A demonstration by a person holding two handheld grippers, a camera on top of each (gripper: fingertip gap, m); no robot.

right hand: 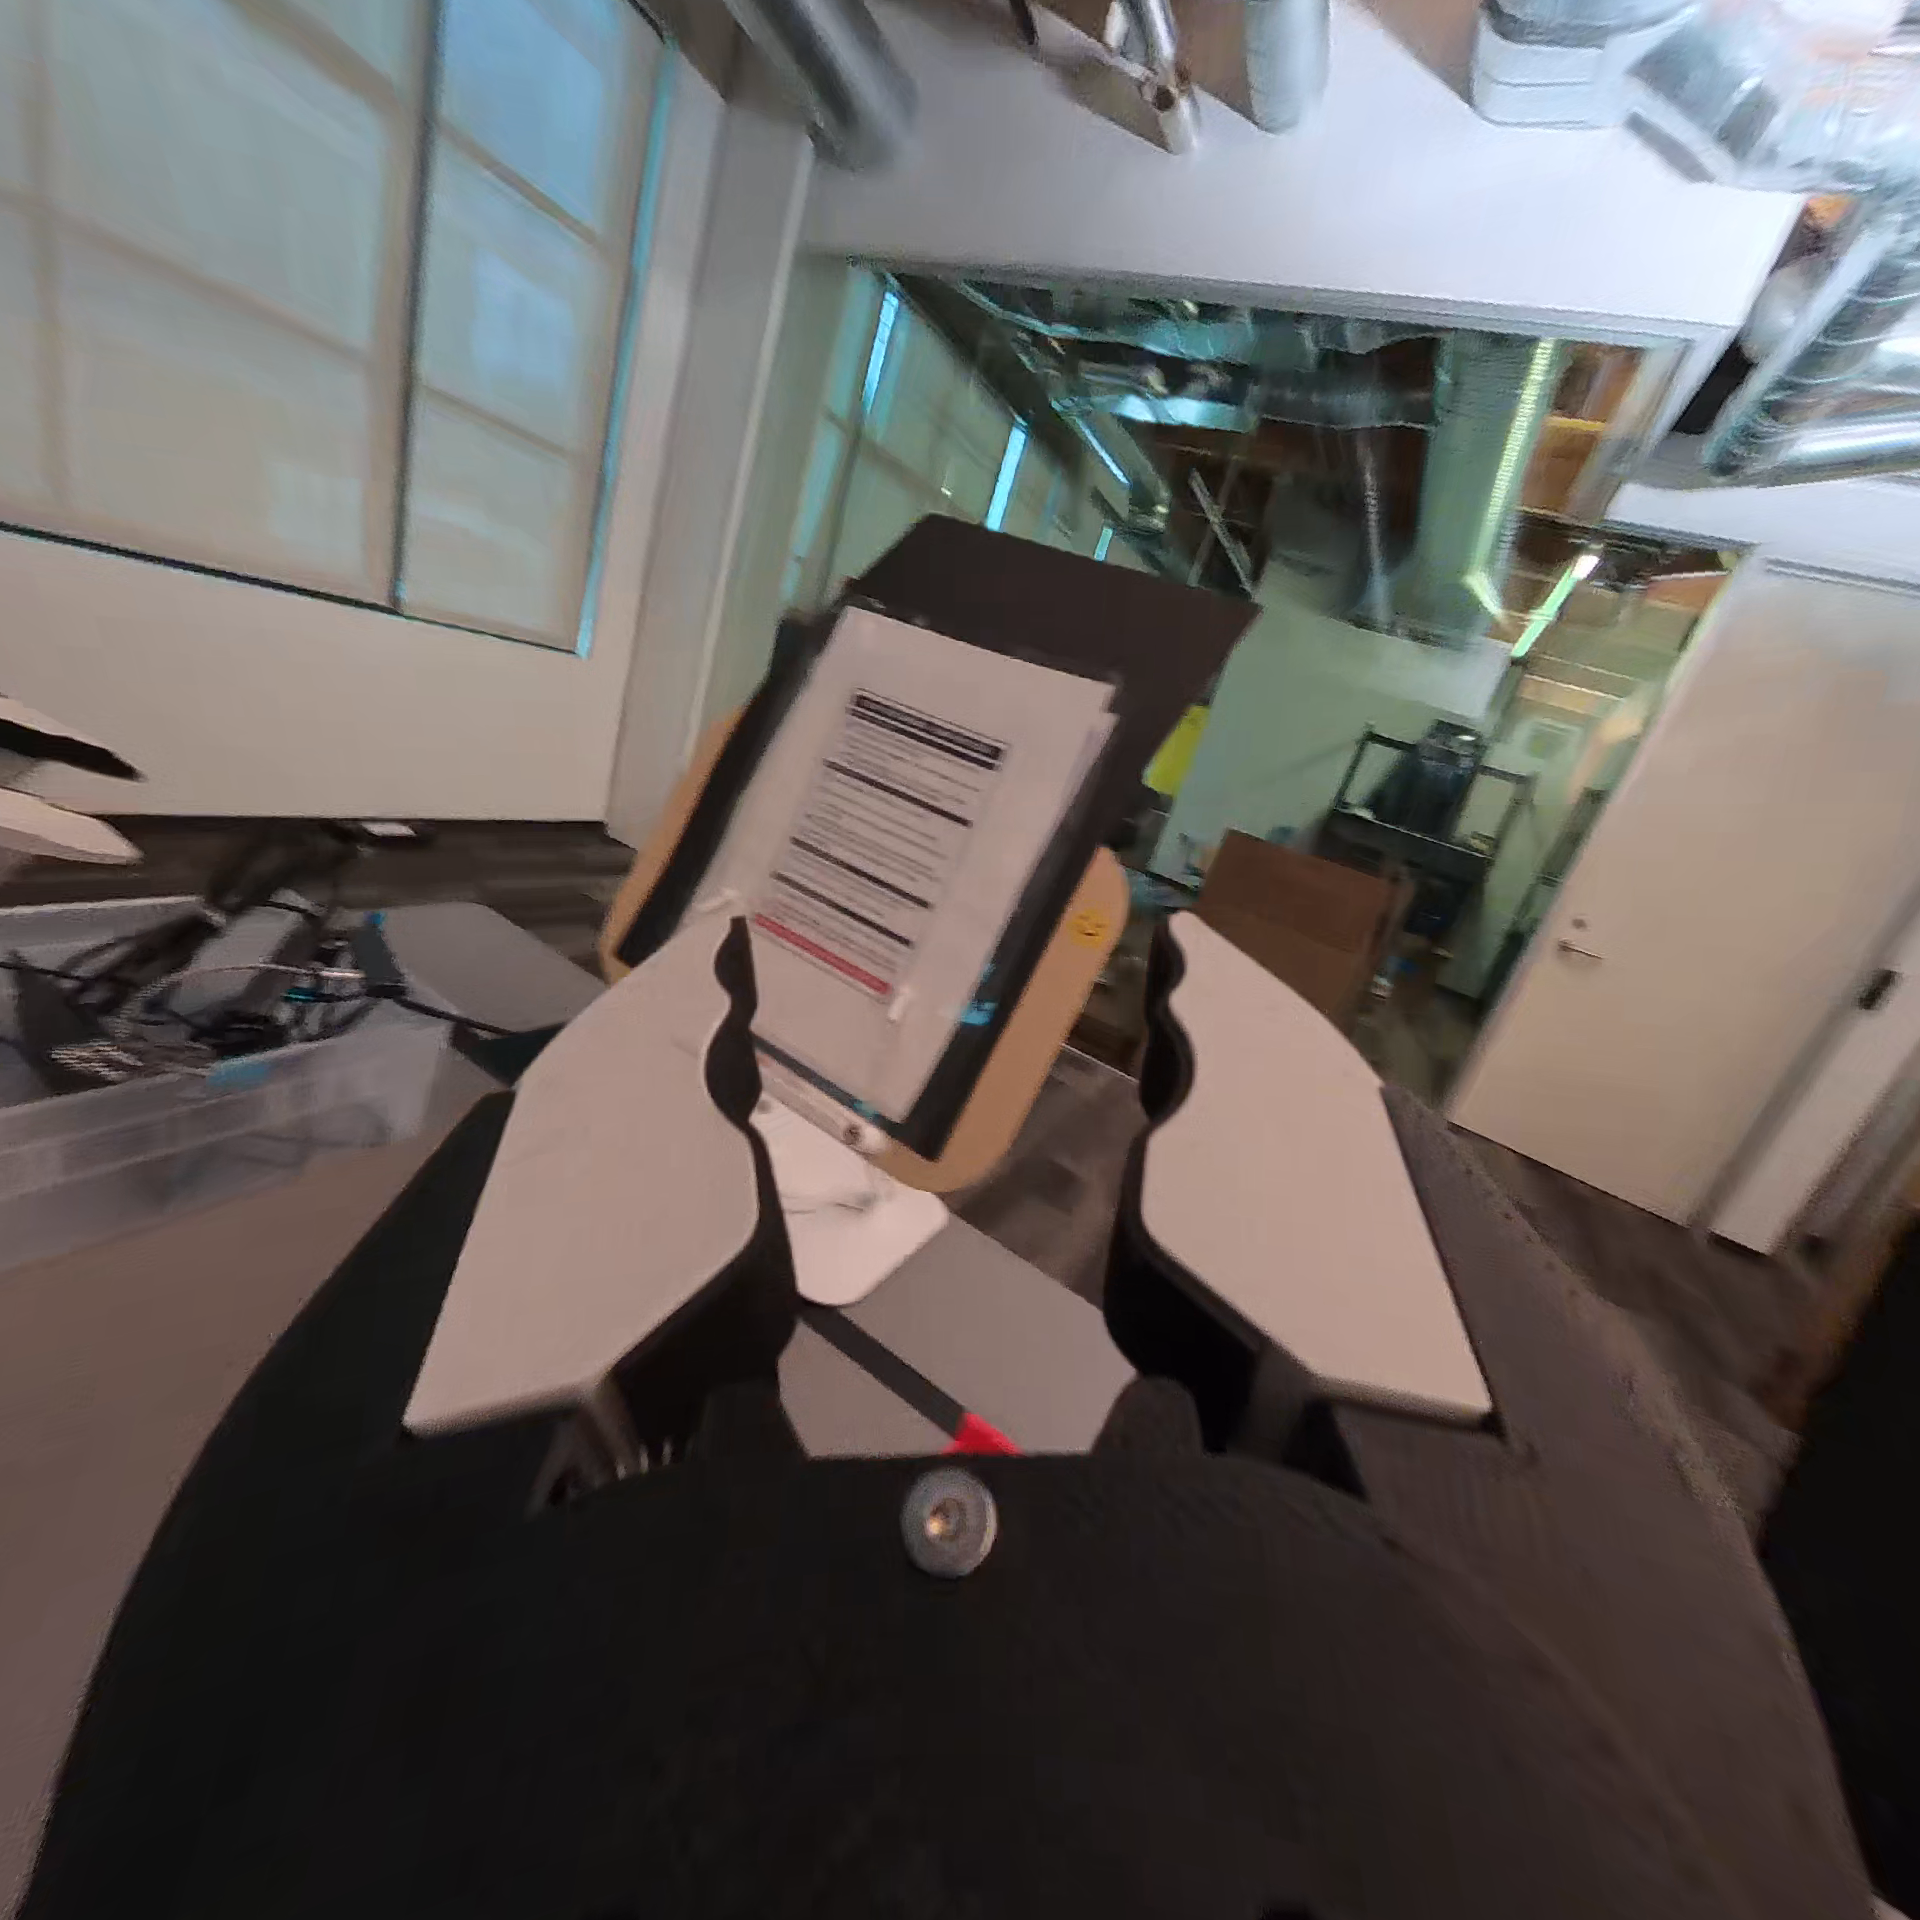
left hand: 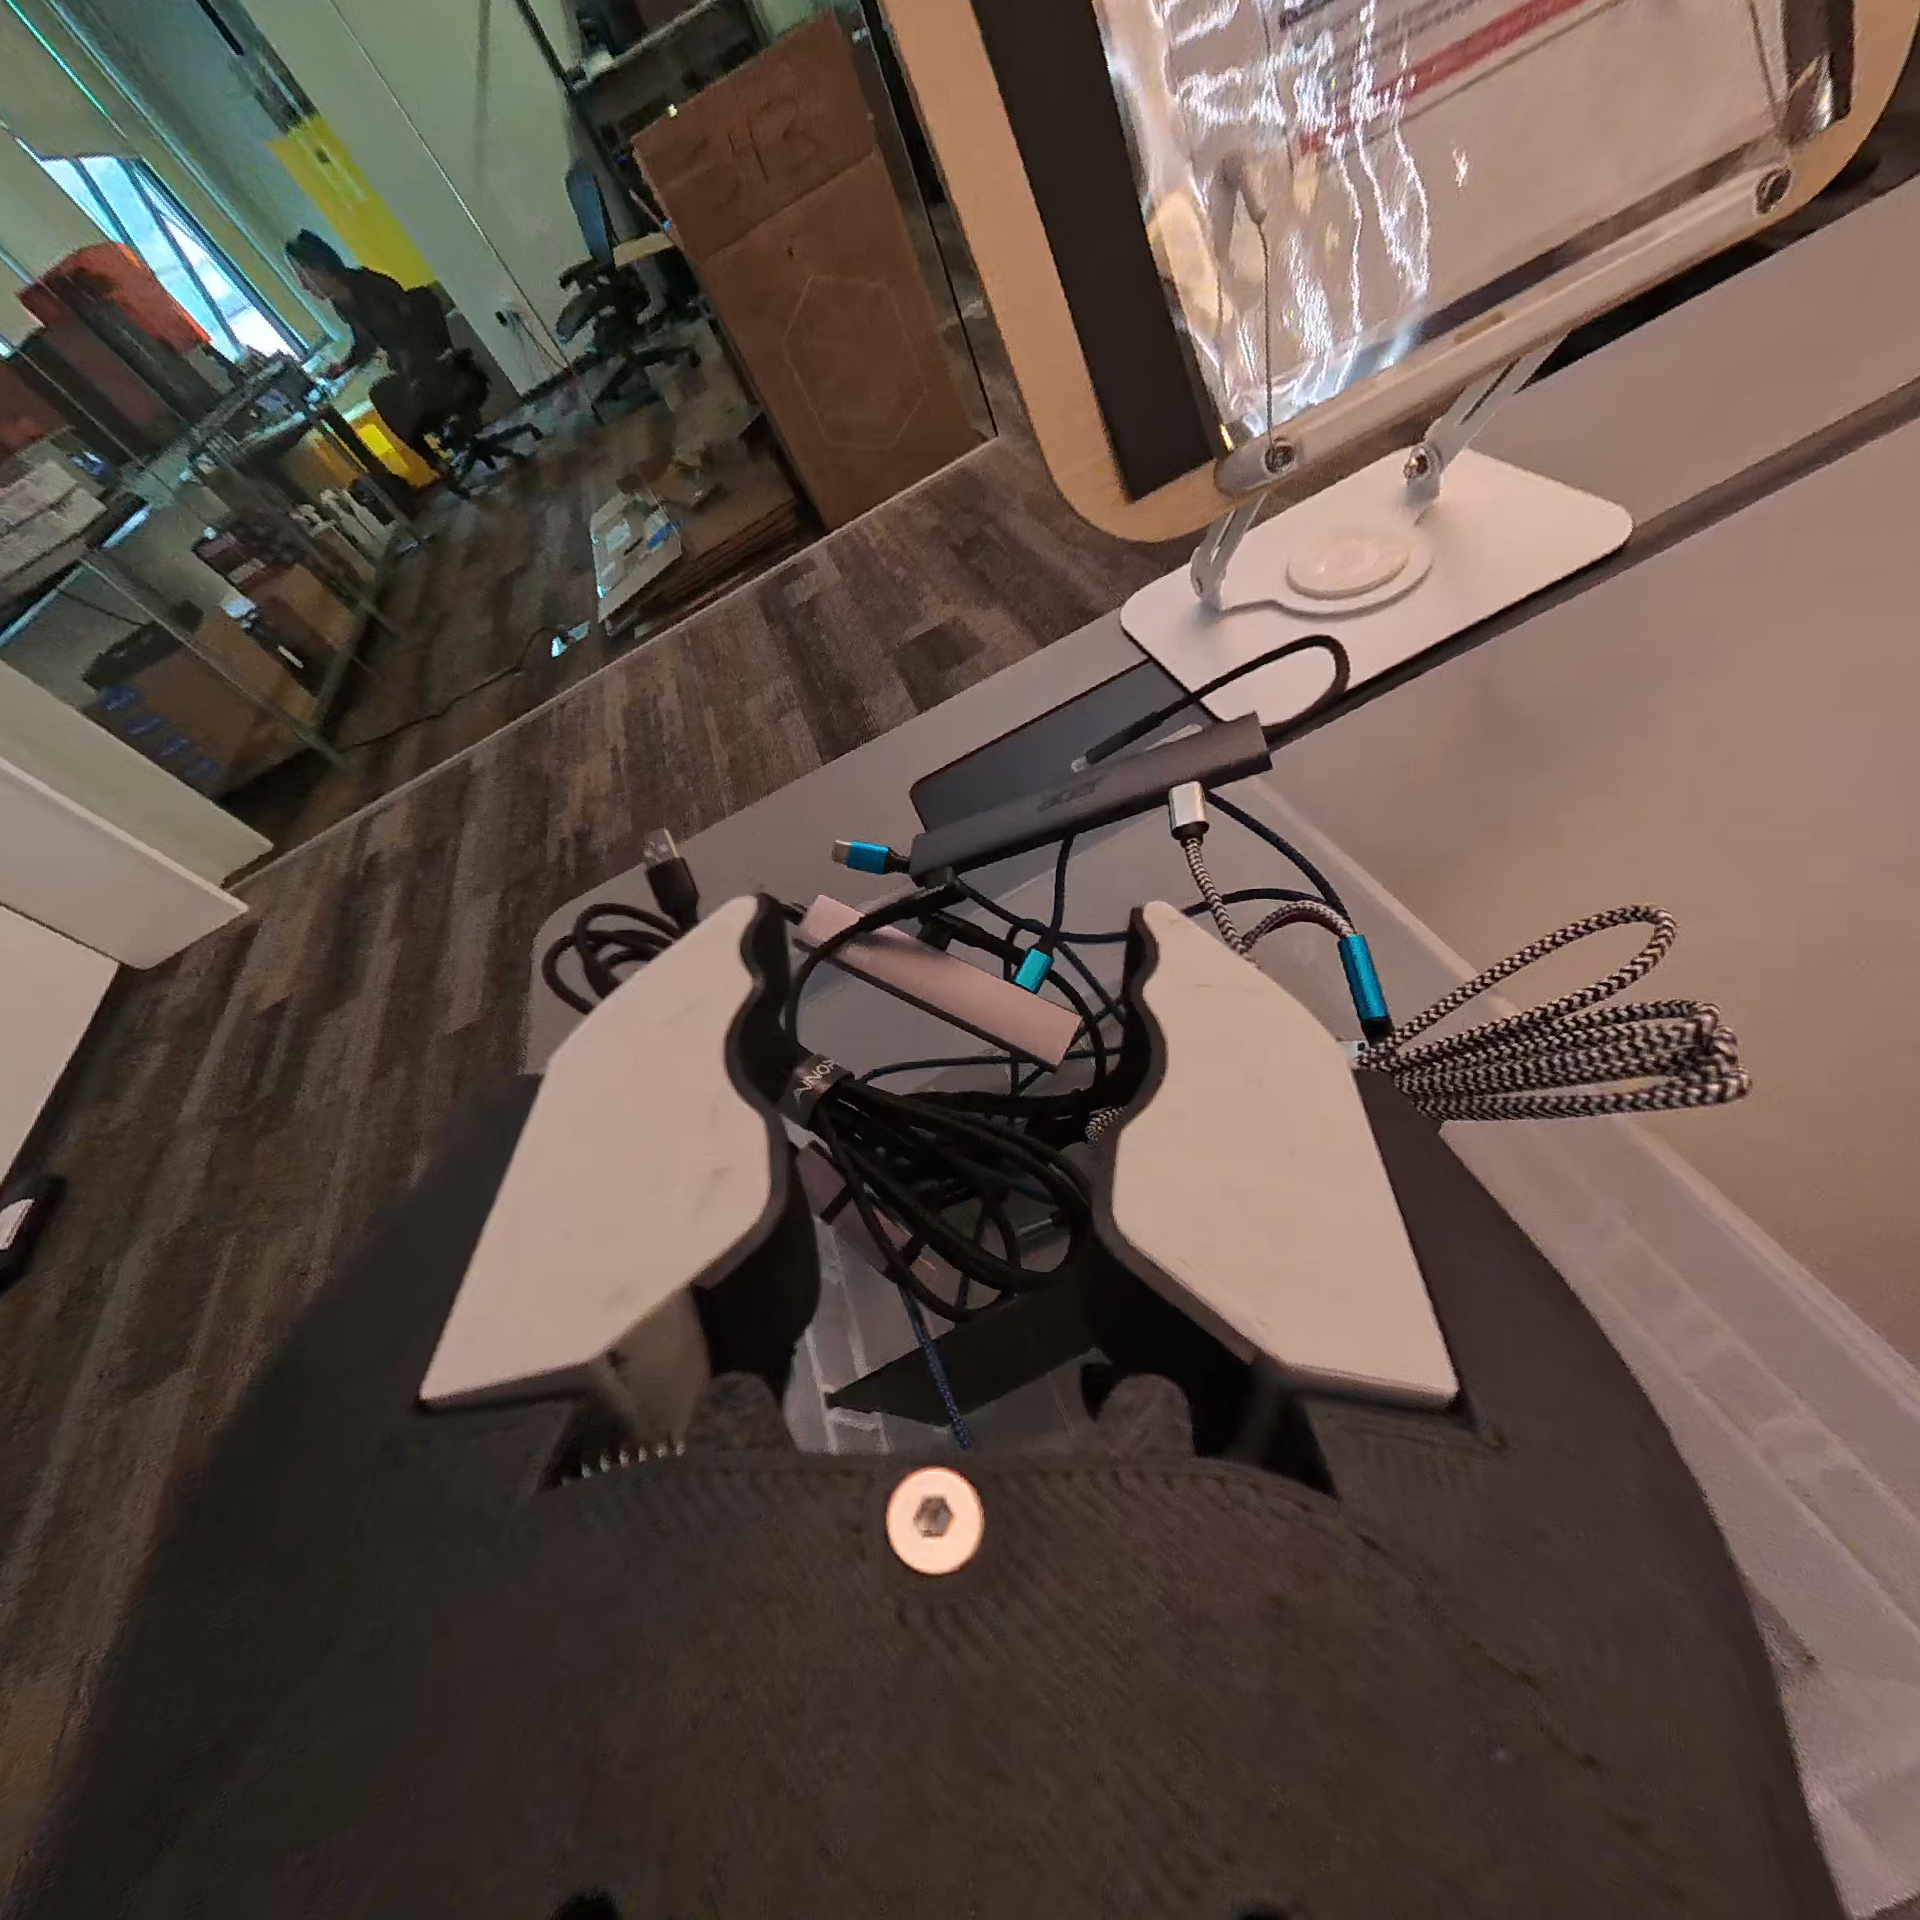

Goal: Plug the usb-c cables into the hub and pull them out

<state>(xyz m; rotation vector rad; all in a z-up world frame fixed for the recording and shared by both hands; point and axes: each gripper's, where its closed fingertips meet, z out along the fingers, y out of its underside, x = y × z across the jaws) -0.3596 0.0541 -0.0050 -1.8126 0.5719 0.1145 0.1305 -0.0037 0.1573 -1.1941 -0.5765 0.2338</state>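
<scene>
In the left wrist view my left gripper is open and empty, hovering over a tangle of cables. A light grey hub lies between its fingertips. A darker hub lies just beyond, with a blue-tipped cable plug at its left end. A bundled black cable lies under the gripper. A black-and-white braided cable with a blue plug is coiled to the right. My right gripper is open and empty, raised and pointing at a stand. The cable pile shows blurred at its far left.
A white stand base holds a board with a printed sheet at the back of the grey table. The table edge drops to carpet on the left. A clear bin holds the cables. A person sits far off. The left gripper's tips are roughly 50 cm from the right gripper's.
</scene>
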